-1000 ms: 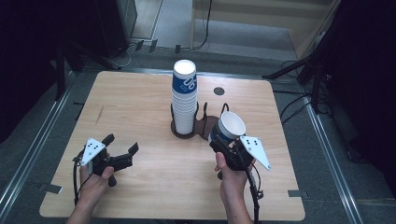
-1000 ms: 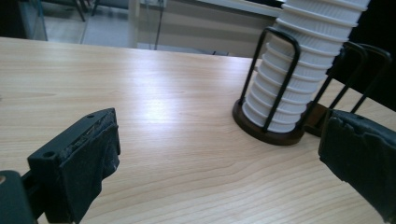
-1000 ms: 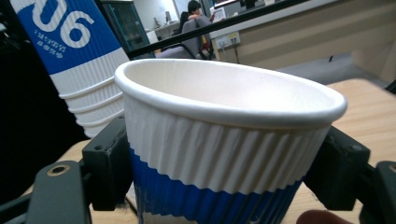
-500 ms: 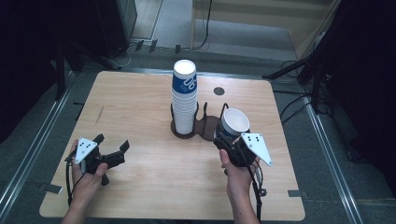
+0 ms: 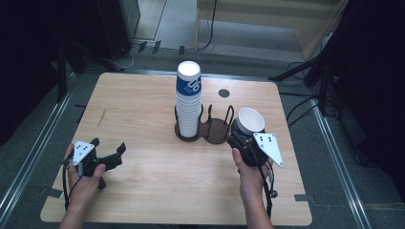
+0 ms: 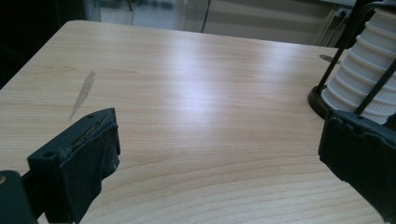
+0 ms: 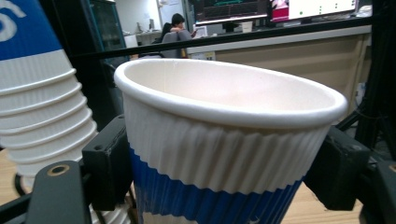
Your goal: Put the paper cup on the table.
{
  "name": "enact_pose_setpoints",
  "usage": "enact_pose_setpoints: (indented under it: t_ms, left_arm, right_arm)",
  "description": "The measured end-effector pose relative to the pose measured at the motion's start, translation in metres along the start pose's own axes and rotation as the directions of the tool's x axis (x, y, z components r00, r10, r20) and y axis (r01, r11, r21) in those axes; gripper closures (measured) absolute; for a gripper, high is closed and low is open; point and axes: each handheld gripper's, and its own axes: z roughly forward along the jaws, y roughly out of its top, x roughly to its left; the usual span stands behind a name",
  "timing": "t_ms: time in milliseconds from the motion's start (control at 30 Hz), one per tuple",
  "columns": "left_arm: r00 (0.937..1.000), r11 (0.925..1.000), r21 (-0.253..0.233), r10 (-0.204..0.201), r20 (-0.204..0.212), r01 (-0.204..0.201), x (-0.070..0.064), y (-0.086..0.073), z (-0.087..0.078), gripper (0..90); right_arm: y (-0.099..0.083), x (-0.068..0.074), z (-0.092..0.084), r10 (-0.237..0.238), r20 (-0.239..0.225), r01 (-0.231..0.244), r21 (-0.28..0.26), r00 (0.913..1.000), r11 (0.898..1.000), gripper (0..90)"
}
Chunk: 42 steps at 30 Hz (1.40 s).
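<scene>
1. Our left gripper (image 5: pixel 106 159) has its jaws spread wide, with bare table (image 6: pixel 196 84) between them.
2. Our right gripper (image 5: pixel 242 139) clamps a single cup (image 7: pixel 224 154) between its jaws, beside the stack (image 5: pixel 189 105). Squeezing harder could crush the paper wall, and a tilt could knock the stack.

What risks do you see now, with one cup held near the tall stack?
1. The right gripper squeezes a thin paper cup between its jaws; a harder grip may dent its wall.
2. The held cup is close to the tall cup stack in the dark wire holder; a sideways move might knock the stack over.
</scene>
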Motion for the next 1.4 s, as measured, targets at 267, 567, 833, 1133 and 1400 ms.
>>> enact_pose_setpoints:
  t_ms: [267,567,833,1133,1400]
  left_arm:
    - [0.9993,1.0,0.005,0.003,-0.037,-0.003,0.007,-0.001,0.0,0.0]
    - [0.9983,0.9998,0.012,0.016,-0.057,-0.015,0.013,-0.002,0.0,0.0]
    - [0.997,0.9996,0.008,0.026,-0.073,-0.026,0.016,-0.003,0.0,0.0]
    - [0.9968,0.9992,0.012,0.038,-0.071,-0.038,0.016,-0.004,0.002,0.0]
    - [0.9958,0.9989,0.019,0.045,-0.079,-0.044,0.016,-0.005,0.003,0.0]
  right_arm:
    - [-0.001,-0.01,0.009,-0.025,0.001,0.025,-0.029,0.9997,0.999,21.1]
    - [-0.006,-0.023,0.024,-0.038,0.037,0.038,0.009,0.9986,0.999,21.0]
    - [-0.008,-0.036,0.034,-0.034,0.067,0.034,-0.011,0.9972,0.999,20.9]
    - [-0.018,-0.05,0.053,-0.065,0.116,0.065,0.006,0.9911,0.998,20.7]
    - [-0.032,-0.058,0.075,-0.092,0.113,0.089,0.033,0.9894,0.995,20.7]
